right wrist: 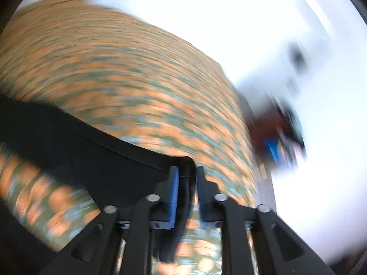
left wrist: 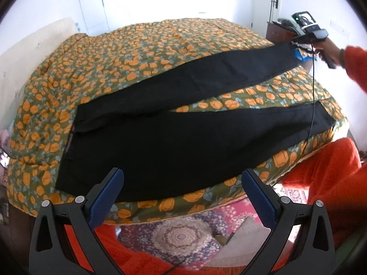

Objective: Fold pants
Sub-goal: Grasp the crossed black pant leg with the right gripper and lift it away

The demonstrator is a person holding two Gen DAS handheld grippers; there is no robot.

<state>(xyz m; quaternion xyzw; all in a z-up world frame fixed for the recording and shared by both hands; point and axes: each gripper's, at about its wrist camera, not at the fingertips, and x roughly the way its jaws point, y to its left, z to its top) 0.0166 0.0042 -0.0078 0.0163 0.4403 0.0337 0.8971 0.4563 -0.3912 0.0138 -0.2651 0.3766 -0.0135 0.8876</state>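
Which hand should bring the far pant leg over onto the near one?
Right. The right gripper is already closed on the far leg's hem; the left gripper hangs open near the waist, holding nothing.

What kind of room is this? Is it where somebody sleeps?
Most likely a bedroom in a home. A big bed with an orange flowered quilt fills the room, black pants lie spread on it, and a patterned rug covers the floor beside it.
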